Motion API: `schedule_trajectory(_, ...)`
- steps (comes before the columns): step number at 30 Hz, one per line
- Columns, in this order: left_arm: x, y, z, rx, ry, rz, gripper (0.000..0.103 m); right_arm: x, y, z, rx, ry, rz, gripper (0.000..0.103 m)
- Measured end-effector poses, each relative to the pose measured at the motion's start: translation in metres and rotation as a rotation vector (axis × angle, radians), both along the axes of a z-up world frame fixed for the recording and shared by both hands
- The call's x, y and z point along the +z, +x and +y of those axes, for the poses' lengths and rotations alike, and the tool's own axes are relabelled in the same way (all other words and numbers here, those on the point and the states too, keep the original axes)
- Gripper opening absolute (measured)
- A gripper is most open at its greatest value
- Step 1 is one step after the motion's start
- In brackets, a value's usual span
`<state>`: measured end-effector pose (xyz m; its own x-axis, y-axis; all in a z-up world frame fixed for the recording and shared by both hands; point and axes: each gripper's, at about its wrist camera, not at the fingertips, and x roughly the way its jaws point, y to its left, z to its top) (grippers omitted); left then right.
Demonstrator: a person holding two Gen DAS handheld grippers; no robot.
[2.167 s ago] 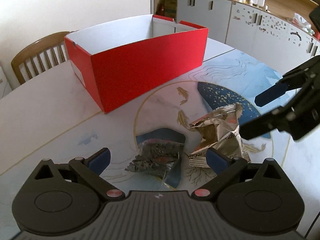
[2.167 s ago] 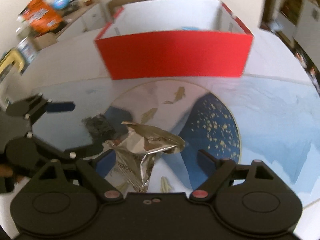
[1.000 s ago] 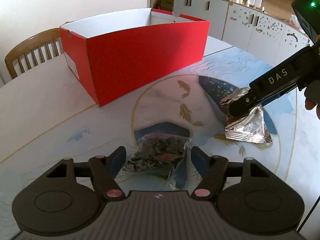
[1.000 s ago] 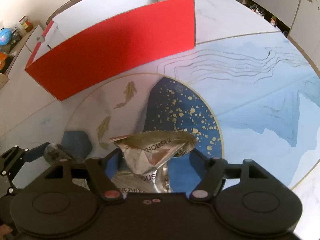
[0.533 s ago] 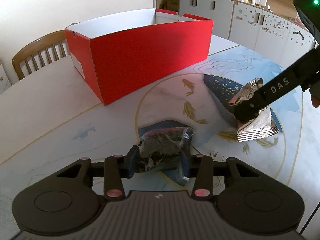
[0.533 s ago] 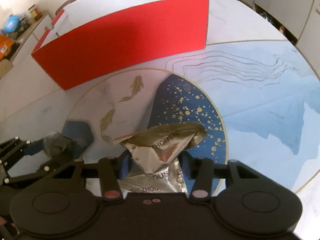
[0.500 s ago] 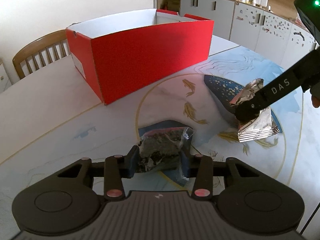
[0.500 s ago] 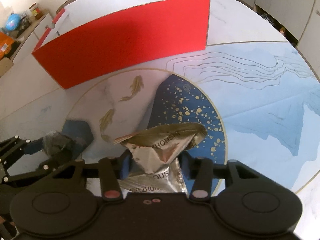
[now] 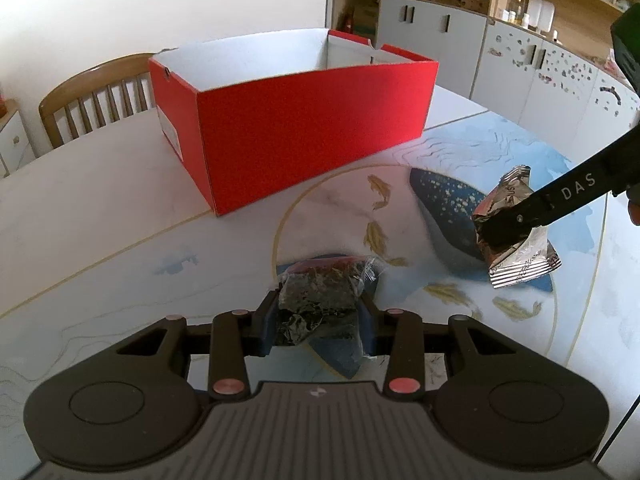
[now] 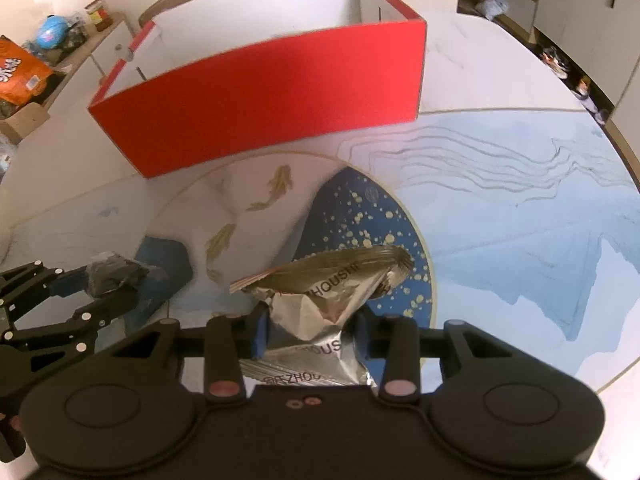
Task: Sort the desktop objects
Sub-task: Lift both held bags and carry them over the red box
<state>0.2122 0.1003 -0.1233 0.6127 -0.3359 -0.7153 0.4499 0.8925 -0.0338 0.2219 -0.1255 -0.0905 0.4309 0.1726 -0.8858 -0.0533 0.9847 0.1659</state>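
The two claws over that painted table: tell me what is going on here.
A person is sorting snack packets with a claw in each hand. The left claw is shut on a clear packet of dark dried stuff; its jaws have just been closing. The right claw has just clamped on a crumpled silver foil packet. Both packets are low over the table. The open red box stands behind them.

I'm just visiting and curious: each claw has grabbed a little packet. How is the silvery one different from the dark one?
The silver foil packet is opaque, shiny and printed with lettering; the clear dark-filled bag is see-through, showing dark, crumbly contents. The foil packet looks larger and is creased into stiff folds, while the bag looks smaller and softly bunched. The foil packet sits in the right gripper, the bag in the left gripper. Both are pinched between closed jaws, outside the red box.
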Motion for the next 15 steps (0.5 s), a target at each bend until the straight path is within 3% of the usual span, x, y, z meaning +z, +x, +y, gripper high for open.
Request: schedule_trajectory(15, 0.025, -0.006, -0.021, 0.071, -0.027, -0.013, 0.038, 0.022, -0.004, -0.025, 0.105, 0.028, -0.066, 0.039)
